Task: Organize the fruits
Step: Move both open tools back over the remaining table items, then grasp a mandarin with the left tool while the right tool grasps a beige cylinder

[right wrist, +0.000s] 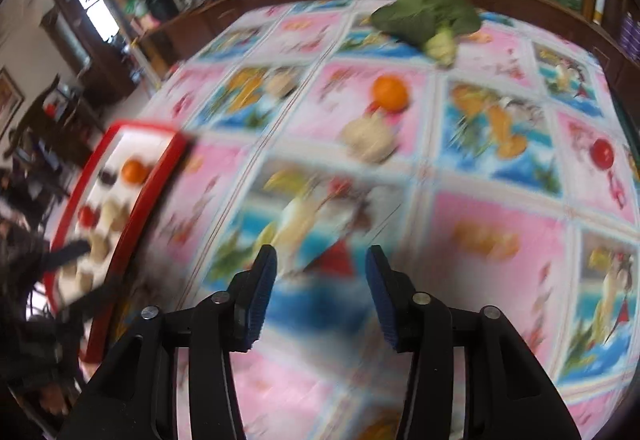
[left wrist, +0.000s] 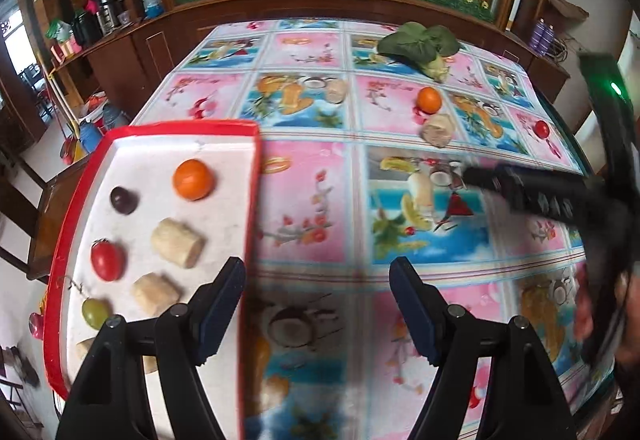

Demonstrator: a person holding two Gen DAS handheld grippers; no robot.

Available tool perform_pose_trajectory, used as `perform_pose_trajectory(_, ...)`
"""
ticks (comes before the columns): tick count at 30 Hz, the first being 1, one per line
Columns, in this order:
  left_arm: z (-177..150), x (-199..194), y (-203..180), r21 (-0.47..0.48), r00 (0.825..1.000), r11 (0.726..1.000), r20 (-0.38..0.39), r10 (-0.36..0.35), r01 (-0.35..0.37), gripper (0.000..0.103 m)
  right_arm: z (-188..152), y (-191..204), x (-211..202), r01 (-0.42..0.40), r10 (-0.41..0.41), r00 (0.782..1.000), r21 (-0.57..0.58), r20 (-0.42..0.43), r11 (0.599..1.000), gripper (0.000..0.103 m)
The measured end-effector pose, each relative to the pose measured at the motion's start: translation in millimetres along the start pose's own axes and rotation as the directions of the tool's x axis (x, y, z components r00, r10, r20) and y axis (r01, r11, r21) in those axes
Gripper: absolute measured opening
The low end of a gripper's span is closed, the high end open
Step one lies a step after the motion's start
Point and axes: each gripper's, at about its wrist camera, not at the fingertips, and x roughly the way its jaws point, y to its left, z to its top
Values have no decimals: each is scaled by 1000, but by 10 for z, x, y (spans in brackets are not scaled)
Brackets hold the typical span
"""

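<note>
A red-rimmed white tray (left wrist: 160, 144) lies at the table's left and holds an orange (left wrist: 193, 179), a dark plum (left wrist: 123, 200), a red tomato (left wrist: 106, 260), a green grape (left wrist: 95, 313) and several peeled banana pieces (left wrist: 178, 242). My left gripper (left wrist: 318, 276) is open and empty, its left finger over the tray's right rim. On the cloth farther off sit another orange (left wrist: 429, 99), a banana piece (left wrist: 438, 129), a second piece (left wrist: 335, 90) and a small tomato (left wrist: 542, 129). My right gripper (right wrist: 322, 260) is open and empty over the cloth, short of the orange (right wrist: 390, 92).
A leafy green vegetable (left wrist: 420, 42) lies at the table's far side. The fruit-print tablecloth (left wrist: 312, 200) covers the table. A wooden cabinet with a glass front (left wrist: 320, 4) stands behind. The right gripper's black body (left wrist: 560, 200) crosses the left wrist view.
</note>
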Motion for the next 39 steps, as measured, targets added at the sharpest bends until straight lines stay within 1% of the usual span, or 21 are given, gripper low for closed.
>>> perform_pose_trajectory(1, 23, 9, -18, -3, 1000, 1000, -2, 0, 0, 77, 67, -59, 16, 6, -6, 1000, 2, 12, 1000, 62)
perform_pose_trajectory(2, 38, 10, -33, -7, 1000, 1000, -4, 1, -1, 77, 167, -118, 52, 36, -37, 999, 7, 37, 999, 69)
perform_pose_trajectory(3, 59, 18, -46, -11, 1000, 1000, -5, 3, -3, 77, 214, -159, 71, 45, -46, 998, 8, 49, 999, 71)
perform_pose_trajectory(5, 111, 45, -67, -10, 1000, 1000, -6, 16, -16, 78, 330, -216, 149, 37, -37, 997, 4, 60, 999, 71)
perform_pose_trajectory(7, 171, 83, -93, -3, 999, 999, -5, 36, -36, 78, 444, -228, 295, 37, -36, 998, -11, 48, 999, 71)
perform_pose_trajectory(10, 293, 149, -125, 5, 998, 998, -5, 57, -57, 78, 535, -228, 488, 59, -58, 998, -43, 34, 997, 71)
perform_pose_trajectory(11, 347, 177, -138, 8, 998, 998, -6, 58, -58, 78, 545, -226, 549, 61, -60, 998, -52, 28, 997, 69)
perform_pose_trajectory(12, 411, 211, -157, 11, 998, 998, -6, 62, -62, 78, 558, -228, 607, 69, -68, 997, -63, 22, 996, 56)
perform_pose_trajectory(14, 546, 293, -224, 19, 998, 997, -4, 70, -70, 79, 551, -233, 680, 55, -55, 998, -83, 5, 995, 36)
perform_pose_trajectory(16, 685, 394, -312, 26, 998, 998, -4, 66, -66, 79, 523, -236, 659, 58, -55, 998, -106, 26, 993, 35)
perform_pose_trajectory(18, 840, 529, -443, 37, 999, 998, -9, 51, -50, 79, 490, -300, 603, 48, -44, 998, -99, 41, 994, 35)
perform_pose_trajectory(21, 1060, 719, -683, 43, 1000, 999, -1, -2, 2, 79, 412, -467, 444, 19, -15, 998, -71, 61, 997, 35)
perform_pose_trajectory(24, 1248, 914, -936, 38, 998, 998, 5, -56, 55, 79, 265, -643, 278, 26, -21, 997, -73, 69, 997, 35)
perform_pose_trajectory(28, 1431, 1201, -1231, 44, 998, 997, -11, -66, 67, 79, 99, -821, 161, 46, -41, 997, -84, 63, 995, 36)
perform_pose_trajectory(32, 1519, 1421, -1390, 49, 998, 998, -26, -48, 49, 78, 7, -979, 107, 29, -26, 998, -49, 58, 998, 36)
perform_pose_trajectory(33, 1528, 1460, -1410, 53, 999, 998, -27, -44, 45, 76, -4, -1002, 98, 23, -21, 998, -41, 60, 999, 36)
perform_pose_trajectory(34, 1529, 1487, -1422, 57, 999, 997, -25, -46, 48, 60, -8, -1015, 90, 17, -15, 998, -34, 61, 999, 36)
perform_pose_trajectory(35, 1528, 1518, -1426, 60, 999, 997, -30, -44, 46, 38, -16, -1033, 81, 14, -12, 998, -27, 66, 1000, 36)
perform_pose_trajectory(36, 1518, 1554, -1415, 55, 998, 998, -45, -39, 41, 37, -22, -1043, 79, 13, -11, 998, -24, 68, 1000, 36)
perform_pose_trajectory(39, 1492, 1532, -1333, 29, 996, 996, -32, -84, 85, 36, -31, -1055, 68, 9, -8, 997, -10, 74, 1000, 36)
